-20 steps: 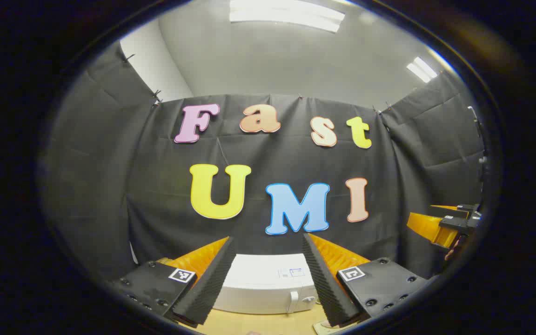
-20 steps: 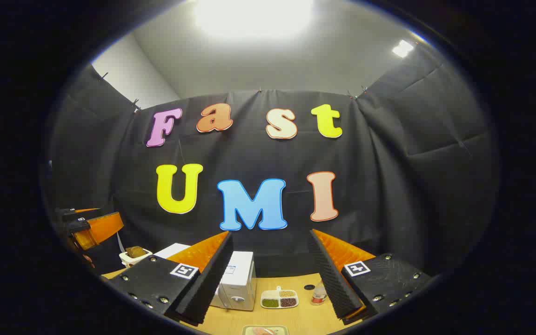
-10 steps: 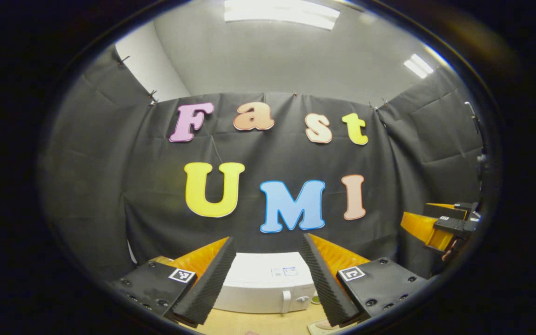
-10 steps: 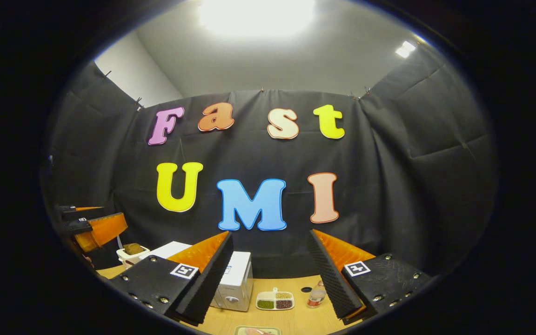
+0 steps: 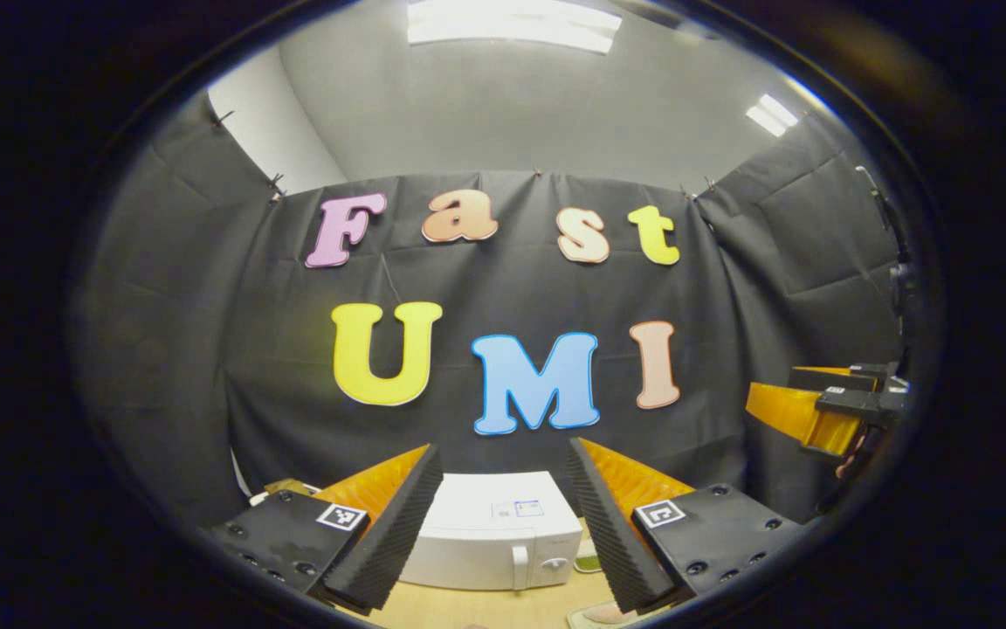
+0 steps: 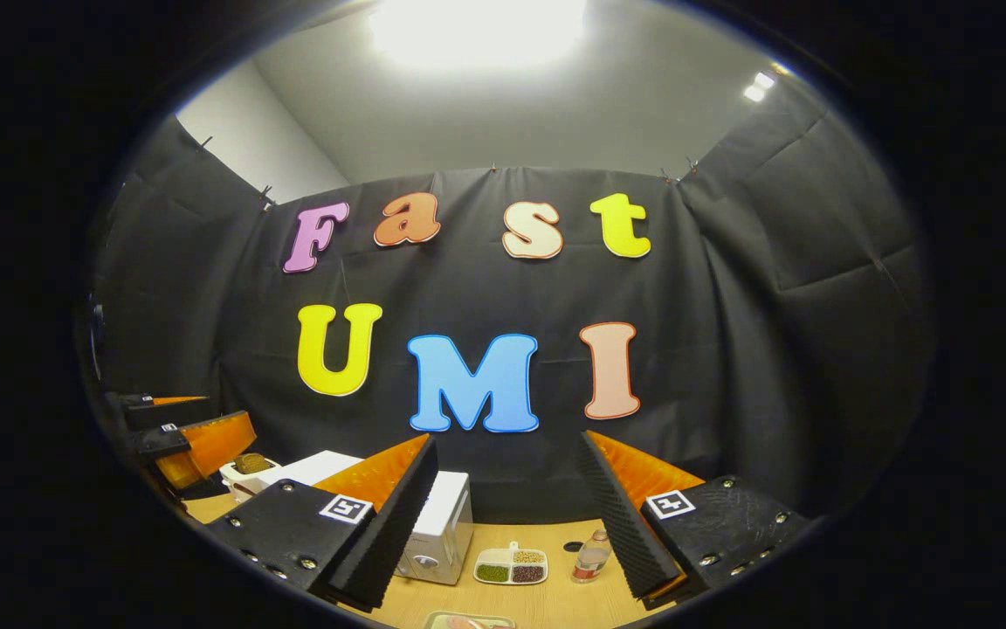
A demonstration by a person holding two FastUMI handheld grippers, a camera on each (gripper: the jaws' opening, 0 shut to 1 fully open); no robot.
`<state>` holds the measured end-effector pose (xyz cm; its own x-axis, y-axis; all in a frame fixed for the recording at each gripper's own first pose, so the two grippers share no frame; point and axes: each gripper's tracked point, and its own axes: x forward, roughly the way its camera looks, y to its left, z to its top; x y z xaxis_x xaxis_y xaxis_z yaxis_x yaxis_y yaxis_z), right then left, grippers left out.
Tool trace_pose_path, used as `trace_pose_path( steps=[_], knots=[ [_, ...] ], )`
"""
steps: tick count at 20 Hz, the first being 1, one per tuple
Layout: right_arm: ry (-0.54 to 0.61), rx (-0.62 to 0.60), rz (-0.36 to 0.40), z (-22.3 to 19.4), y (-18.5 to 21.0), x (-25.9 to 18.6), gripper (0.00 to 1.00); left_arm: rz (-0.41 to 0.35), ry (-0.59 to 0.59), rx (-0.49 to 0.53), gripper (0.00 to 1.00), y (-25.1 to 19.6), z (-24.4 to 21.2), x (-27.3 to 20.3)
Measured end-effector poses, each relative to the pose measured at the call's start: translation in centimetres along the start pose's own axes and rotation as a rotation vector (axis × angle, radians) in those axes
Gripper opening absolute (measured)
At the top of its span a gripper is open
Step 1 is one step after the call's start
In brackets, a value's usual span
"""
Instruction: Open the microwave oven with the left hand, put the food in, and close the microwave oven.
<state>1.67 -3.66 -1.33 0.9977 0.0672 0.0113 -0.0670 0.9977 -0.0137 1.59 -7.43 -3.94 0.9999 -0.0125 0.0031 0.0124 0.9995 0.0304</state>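
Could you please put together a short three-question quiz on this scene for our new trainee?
1. True or false: the microwave door is already open.
2. What lies right of the microwave in the right gripper view: A) a divided dish of grains with a small bottle beside it, B) a kettle, C) a stack of plates?
3. Is the left gripper holding anything?

Key: 1. False, it is shut. 2. A. 3. No, its fingers stand apart and hold nothing.

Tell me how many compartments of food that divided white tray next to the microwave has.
3 visible: the divided tray on the table, right of the microwave, holds green filling front left, dark front right and pale at the back. More may be hidden.
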Motion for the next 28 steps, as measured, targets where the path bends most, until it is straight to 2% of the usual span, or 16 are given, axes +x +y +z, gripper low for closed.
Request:
trace_pose_path(
  steps=[5,8,9,15,17,24,26,28],
  knots=[
    [0.024,0.018,0.008,-1.4,-1.7,0.1,0.98,-0.026,0.043,0.033,0.94,-2.4,-5.9,1.7],
    [0.042,0.024,-0.046,-2.2,-2.8,0.0,1.0,-0.077,0.109,-0.018,0.96,-3.6,-11.5,2.8],
    [0.055,0.024,-0.062,-2.6,-2.9,-0.2,0.98,-0.084,0.135,-0.029,0.96,-3.5,-13.4,3.2],
    [0.094,-0.027,-0.119,-3.8,-3.4,-1.1,0.98,-0.093,0.287,-0.006,0.96,-3.3,-24.9,6.7],
    [0.106,-0.037,-0.134,-4.1,-3.6,-1.1,0.98,-0.102,0.332,-0.035,0.96,-3.6,-27.9,7.8],
    [0.148,-0.07,-0.183,-5.1,-4.9,-1.5,0.98,-0.046,0.428,-0.051,0.95,-1.9,-34.2,12.1],
    [0.164,-0.056,-0.198,-5.4,-5.1,-1.5,0.98,-0.035,0.456,-0.051,0.99,-1.6,-35.9,12.8],
    [0.173,-0.047,-0.209,-5.6,-5.1,-1.3,0.98,-0.026,0.484,-0.052,0.95,-1.4,-37.3,13.6]
  ],
)
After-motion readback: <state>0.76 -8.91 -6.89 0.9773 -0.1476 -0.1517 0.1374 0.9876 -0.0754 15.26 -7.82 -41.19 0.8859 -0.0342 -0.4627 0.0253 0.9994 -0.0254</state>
